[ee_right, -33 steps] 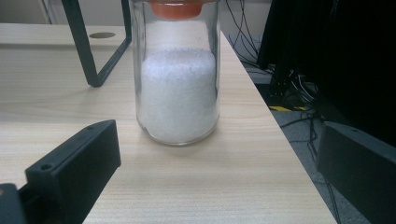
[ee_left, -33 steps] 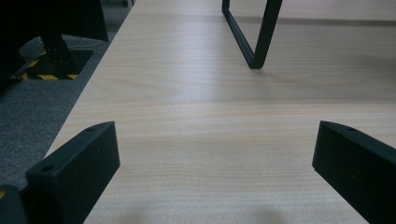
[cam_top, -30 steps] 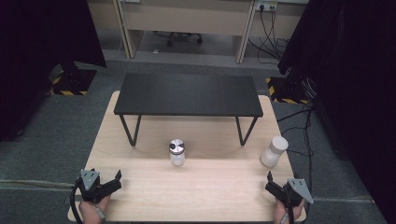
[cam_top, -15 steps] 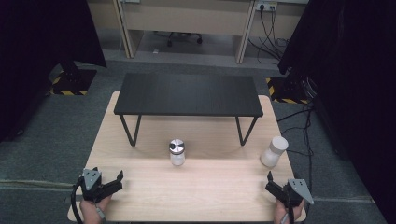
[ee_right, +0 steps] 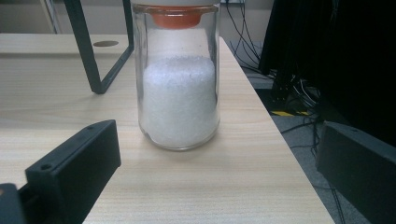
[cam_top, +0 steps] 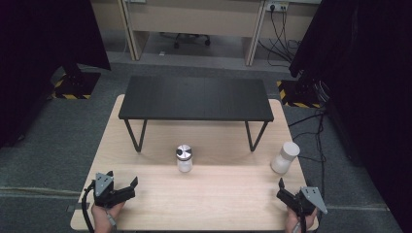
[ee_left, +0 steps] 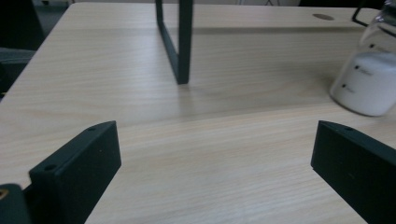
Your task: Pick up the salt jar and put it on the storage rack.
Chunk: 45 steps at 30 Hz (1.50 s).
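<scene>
A small glass jar with a silver lid (cam_top: 184, 158) stands mid-table, half full of white powder; its lower part shows at the right edge of the left gripper view (ee_left: 369, 84). A taller glass jar with a white cap (cam_top: 284, 158) stands near the right table edge, and in the right gripper view this jar (ee_right: 177, 79) sits straight ahead, holding white grains. My left gripper (cam_top: 127, 188) rests open at the front left corner, jaws (ee_left: 210, 177) wide with nothing between. My right gripper (cam_top: 283, 191) is open at the front right, just short of the white-capped jar.
A low black bench (cam_top: 194, 98) on thin metal legs (ee_left: 180, 44) stands across the back of the light wooden table (cam_top: 218, 194). The table's right edge (ee_right: 289, 154) drops to grey carpet with cables (cam_top: 311, 121). Black curtains hang at both sides.
</scene>
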Tool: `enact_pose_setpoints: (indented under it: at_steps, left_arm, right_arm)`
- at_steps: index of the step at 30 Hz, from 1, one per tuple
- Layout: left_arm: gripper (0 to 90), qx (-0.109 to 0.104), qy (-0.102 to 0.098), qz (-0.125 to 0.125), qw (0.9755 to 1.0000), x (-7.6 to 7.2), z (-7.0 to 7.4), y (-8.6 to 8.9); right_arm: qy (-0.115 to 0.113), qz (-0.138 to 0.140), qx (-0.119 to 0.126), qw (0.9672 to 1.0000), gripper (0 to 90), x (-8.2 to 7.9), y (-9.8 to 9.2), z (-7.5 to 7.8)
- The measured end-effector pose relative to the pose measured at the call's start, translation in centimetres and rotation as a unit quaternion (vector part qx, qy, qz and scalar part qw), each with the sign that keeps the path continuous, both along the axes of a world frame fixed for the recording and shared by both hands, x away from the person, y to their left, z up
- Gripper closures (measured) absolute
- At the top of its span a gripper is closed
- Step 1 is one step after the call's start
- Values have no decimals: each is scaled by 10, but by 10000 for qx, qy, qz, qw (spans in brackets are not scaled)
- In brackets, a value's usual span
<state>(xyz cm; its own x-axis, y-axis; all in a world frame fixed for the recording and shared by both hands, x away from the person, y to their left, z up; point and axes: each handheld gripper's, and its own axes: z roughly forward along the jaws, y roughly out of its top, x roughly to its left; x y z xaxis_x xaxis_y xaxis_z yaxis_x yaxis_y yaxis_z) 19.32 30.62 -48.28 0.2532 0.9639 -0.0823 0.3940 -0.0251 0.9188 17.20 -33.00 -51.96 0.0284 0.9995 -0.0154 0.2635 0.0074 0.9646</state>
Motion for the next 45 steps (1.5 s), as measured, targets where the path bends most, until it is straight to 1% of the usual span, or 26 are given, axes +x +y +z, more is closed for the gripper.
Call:
enact_pose_setpoints:
  at_steps: [6, 14, 17, 20, 27, 31, 32, 33, 35, 39, 41, 42, 45]
  left_arm:
    - [22, -4, -48, -227, 9997, 9, 6, -13]
    - [21, -13, -124, -582, 9982, 24, 12, -34]
    - [21, -60, -158, -729, 9972, 31, 13, -44]
    - [23, -77, -195, -852, 9961, 36, 14, -50]
    - [24, -194, -216, -1120, 9933, 55, 18, -66]
    - [26, -189, -229, -1288, 9912, 67, 20, -77]
    - [25, -171, -215, -1372, 9902, 73, 20, -82]
    - [25, -171, -215, -1372, 9902, 73, 20, -82]
    - [24, -149, -200, -1434, 9894, 80, 21, -87]
    - [24, -189, -188, -1505, 9882, 91, 20, -93]
    - [24, -180, -149, -1505, 9883, 97, 20, -97]
    - [24, -207, -127, -1530, 9879, 102, 19, -98]
    - [27, -145, -134, -1571, 9874, 109, 19, -103]
  right_arm:
    - [-25, 20, -9, 10000, 2, -1, 0, -1]
    - [-40, 50, -11, 10000, 2, -1, -1, -1]
    - [-46, 53, -4, 10000, 2, -1, -2, -1]
    - [-69, 60, -4, 10000, 2, -2, -2, -2]
    - [-99, 77, 1, 9999, 2, -2, -3, -3]
    - [-120, 73, 16, 9999, 2, -3, -3, -3]
    - [-135, 69, 24, 9999, 2, -3, -3, -4]
    - [-135, 69, 24, 9999, 2, -3, -3, -4]
    - [-146, 71, 25, 9999, 2, -3, -3, -4]
    - [-165, 67, 32, 9998, 2, -4, -3, -4]
    - [-174, 66, 32, 9998, 2, -4, -3, -5]
    - [-175, 68, 30, 9998, 2, -4, -3, -5]
    - [-157, 63, 31, 9999, 2, -4, -3, -4]
